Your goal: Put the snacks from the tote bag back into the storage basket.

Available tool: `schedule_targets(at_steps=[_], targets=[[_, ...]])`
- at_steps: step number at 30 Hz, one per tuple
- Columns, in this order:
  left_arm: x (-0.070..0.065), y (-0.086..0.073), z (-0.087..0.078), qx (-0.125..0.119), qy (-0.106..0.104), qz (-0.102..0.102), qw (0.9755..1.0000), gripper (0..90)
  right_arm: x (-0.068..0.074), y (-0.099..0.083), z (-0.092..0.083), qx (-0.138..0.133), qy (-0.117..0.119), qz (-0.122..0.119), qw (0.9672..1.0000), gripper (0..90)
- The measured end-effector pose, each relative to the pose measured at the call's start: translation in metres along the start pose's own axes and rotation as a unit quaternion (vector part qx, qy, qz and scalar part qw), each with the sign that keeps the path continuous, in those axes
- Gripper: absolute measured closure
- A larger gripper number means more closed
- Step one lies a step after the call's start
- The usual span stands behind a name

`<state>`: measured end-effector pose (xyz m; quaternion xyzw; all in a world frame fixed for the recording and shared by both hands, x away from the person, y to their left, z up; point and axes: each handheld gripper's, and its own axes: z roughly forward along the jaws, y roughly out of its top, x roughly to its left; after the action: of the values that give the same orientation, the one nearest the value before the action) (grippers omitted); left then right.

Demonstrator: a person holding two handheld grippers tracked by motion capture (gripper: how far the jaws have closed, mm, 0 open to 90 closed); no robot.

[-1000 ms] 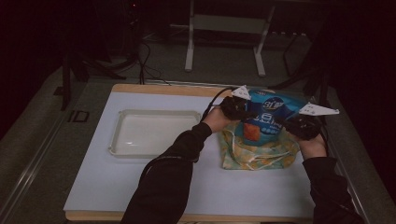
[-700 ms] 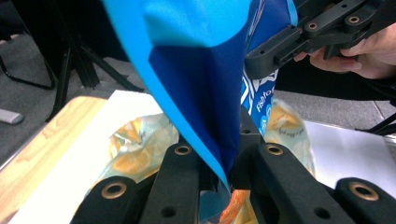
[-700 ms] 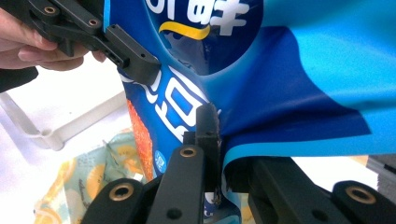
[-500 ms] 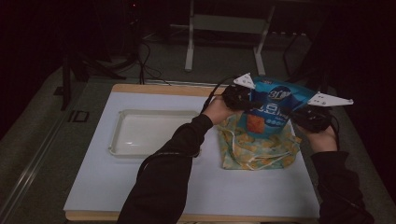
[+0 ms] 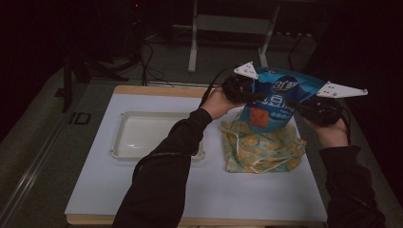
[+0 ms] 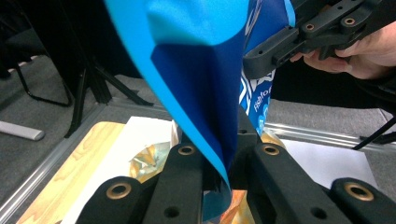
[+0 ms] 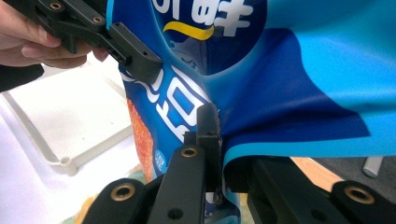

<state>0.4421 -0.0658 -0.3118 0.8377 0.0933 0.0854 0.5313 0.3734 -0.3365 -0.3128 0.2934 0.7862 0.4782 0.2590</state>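
The left gripper (image 5: 244, 90) is clenched on the left edge of a blue snack bag (image 5: 273, 99), its jaws pinching the film as the left gripper view shows (image 6: 219, 172), and the right gripper (image 5: 311, 108) is likewise clamped on the bag's right edge, jaws closed on the blue film in the right gripper view (image 7: 215, 158). The bag hangs between the two, lifted clear above the right half of the surface, upright with white lettering and an orange panel on its face. Directly beneath it lies a yellow-patterned cloth bag (image 5: 261, 147) with pale drawstrings, crumpled near the right edge of the white mat (image 5: 157, 190). On the left half of the mat sits a shallow white tray (image 5: 121, 151), well apart from the cloth bag, with the person's dark left sleeve (image 5: 166, 161) crossing over its right end. The mat covers a wooden tabletop (image 5: 142, 89) whose bare wood shows along the far edge. Around the table the room is dark: grey carpeted floor (image 5: 28, 156), black cables (image 5: 145, 66) trailing beyond the far left corner, and the pale legs of a stand (image 5: 192, 52) farther back.
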Motion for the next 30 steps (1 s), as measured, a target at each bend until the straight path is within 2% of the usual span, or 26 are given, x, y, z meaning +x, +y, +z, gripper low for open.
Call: schedule_targets(at_steps=[8, 13, 22, 30], targets=[[0.001, 0.003, -0.029, 0.003, 0.014, 0.003, 0.9999, 87.0, 0.011, 0.021, 0.009, -0.005, 0.014, -0.017, 0.9998, 87.1], [0.003, -0.001, -0.049, 0.004, 0.022, -0.002, 0.9998, 87.1, 0.021, 0.033, 0.018, -0.008, 0.026, -0.025, 0.9993, 87.1], [0.006, -0.016, -0.088, 0.009, 0.037, -0.010, 0.9992, 87.2, 0.044, 0.052, 0.043, -0.006, 0.050, -0.040, 0.9979, 87.2], [0.008, -0.036, -0.126, 0.012, 0.055, -0.019, 0.9982, 87.4, 0.070, 0.066, 0.071, -0.003, 0.076, -0.056, 0.9955, 87.2]])
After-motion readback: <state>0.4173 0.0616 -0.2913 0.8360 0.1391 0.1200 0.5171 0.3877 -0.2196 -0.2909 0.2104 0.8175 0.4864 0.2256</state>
